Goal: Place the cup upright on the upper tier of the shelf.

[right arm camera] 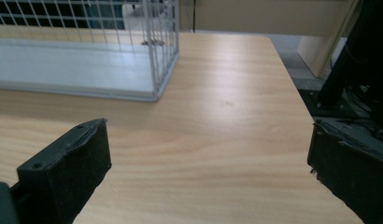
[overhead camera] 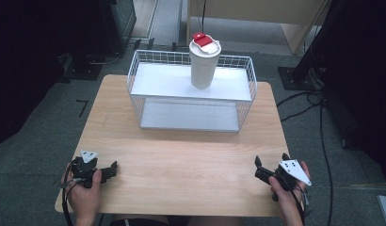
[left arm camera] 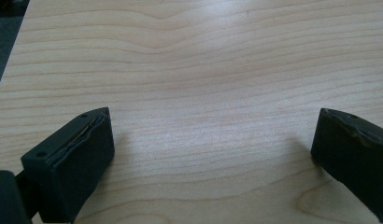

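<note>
1. Centrally, toward the top of the high view, a white wire rack (overhead camera: pixel 191 92) stands on the wooden table (overhead camera: pixel 181 165), well apart from both grippers.
2. A white cup (overhead camera: pixel 203 66) with a red-and-white lid (overhead camera: pixel 204 41) stands upright on the rack's upper shelf.
3. At lower left, the left gripper (overhead camera: pixel 113 169) rests by the table's near edge, jaws spread wide over bare wood, holding nothing.
4. At lower right, the right gripper (overhead camera: pixel 271 160) sits released too, jaws wide apart; its own view shows the rack's corner (right arm camera: pixel 157 91) at upper left.
</note>
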The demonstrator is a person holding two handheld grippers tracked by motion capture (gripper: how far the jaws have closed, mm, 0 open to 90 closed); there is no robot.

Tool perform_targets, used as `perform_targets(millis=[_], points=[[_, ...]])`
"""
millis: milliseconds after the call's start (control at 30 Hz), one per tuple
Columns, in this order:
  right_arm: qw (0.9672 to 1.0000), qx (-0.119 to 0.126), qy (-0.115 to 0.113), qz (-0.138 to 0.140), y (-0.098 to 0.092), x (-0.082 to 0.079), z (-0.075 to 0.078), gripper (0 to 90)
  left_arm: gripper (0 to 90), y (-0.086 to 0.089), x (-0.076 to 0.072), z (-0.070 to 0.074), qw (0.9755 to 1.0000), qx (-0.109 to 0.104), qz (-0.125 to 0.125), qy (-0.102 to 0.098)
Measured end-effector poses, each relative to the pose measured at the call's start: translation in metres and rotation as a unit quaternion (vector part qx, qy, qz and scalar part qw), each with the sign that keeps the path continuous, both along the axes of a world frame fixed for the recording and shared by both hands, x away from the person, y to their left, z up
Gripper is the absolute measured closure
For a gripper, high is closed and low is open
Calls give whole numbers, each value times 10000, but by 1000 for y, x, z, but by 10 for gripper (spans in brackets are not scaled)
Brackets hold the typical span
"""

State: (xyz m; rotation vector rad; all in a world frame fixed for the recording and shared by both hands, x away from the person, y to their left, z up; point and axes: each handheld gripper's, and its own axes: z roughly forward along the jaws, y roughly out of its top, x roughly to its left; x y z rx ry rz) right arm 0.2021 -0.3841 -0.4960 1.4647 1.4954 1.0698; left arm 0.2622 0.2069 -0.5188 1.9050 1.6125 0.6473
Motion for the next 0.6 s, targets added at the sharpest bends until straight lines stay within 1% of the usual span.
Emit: perform_targets(millis=[33,133,167,200,233,267,300,333,367,400,467,533,567,600], points=[[10000,0,0,0,0,0,0,0,0,0,0,0,10000,0,0,0],[9999,-29,86,-86,-8,-6,-5,0,0,0,0,0,10000,-1,-1,-1],[9998,-20,136,-137,-14,-10,-8,0,0,0,0,0,10000,-2,-2,1],[9998,-20,136,-137,-14,-10,-8,0,0,0,0,0,10000,-2,-2,1],[9996,9,182,-194,-20,-13,-11,0,0,0,0,0,10000,1,-1,0],[9996,9,182,-194,-20,-13,-11,0,0,0,0,0,10000,-11,32,-9],[9993,-32,261,-247,-24,-17,-15,0,0,-2,1,0,10000,-3,89,-8],[9993,-32,261,-247,-24,-17,-15,0,0,-2,1,0,10000,-3,89,-8],[9989,-81,357,-275,-26,-19,-17,0,0,-3,1,0,9999,-2,105,-7],[9989,-81,357,-275,-26,-19,-17,0,0,-3,1,0,9999,-6,113,-9],[9984,-131,474,-287,-27,-21,-19,0,0,-3,1,0,9999,-6,113,-9],[9973,-191,659,-258,-29,-21,-23,0,0,-3,1,0,9999,-4,112,-8],[9967,-174,755,-242,-29,-21,-24,0,0,-3,1,0,9999,-4,112,-8],[9964,-64,812,-256,-32,-22,-24,0,0,-3,1,0,9999,-5,113,-9]])
